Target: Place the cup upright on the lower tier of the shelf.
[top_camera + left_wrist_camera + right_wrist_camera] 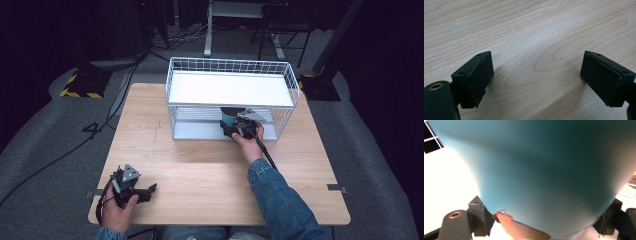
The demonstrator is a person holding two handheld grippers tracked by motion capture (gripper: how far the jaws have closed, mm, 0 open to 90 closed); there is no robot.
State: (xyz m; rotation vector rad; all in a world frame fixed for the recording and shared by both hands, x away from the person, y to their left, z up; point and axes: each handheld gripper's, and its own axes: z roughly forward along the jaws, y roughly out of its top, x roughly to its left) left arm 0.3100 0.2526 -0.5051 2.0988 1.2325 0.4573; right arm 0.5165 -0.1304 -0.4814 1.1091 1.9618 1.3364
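Landmark: I place everything against the white wire rack [230,90] standing at the far middle of the counter [200,170].

Teal container: a teal, round-bodied object [549,170], a can or cup as far as I can tell, sits inside the rack's lower tier, under the white upper shelf, toward the rack's right half. In the high view I see its dark top and teal side [228,119].

Right hand-held gripper: my right hand-held gripper [239,129] reaches into the rack's front opening. In the right gripper view its jaws sit on either side of the teal body, pressed to it, so I read it as clenched on the container.

Left hand-held gripper: my left hand-held gripper [142,192] rests well in front of the rack, at the counter's near left corner. Its jaws are spread wide over bare wood, grasping nothing [536,82].

Risk, clearance: the upper shelf is close above the container; lifting while under it could knock the top against the shelf.

Risk, wire front: the gripper or its cable could catch on the rack's wire and drag the rack.

Risk, grip: the smooth curved wall could slip between the jaws if I tilt.
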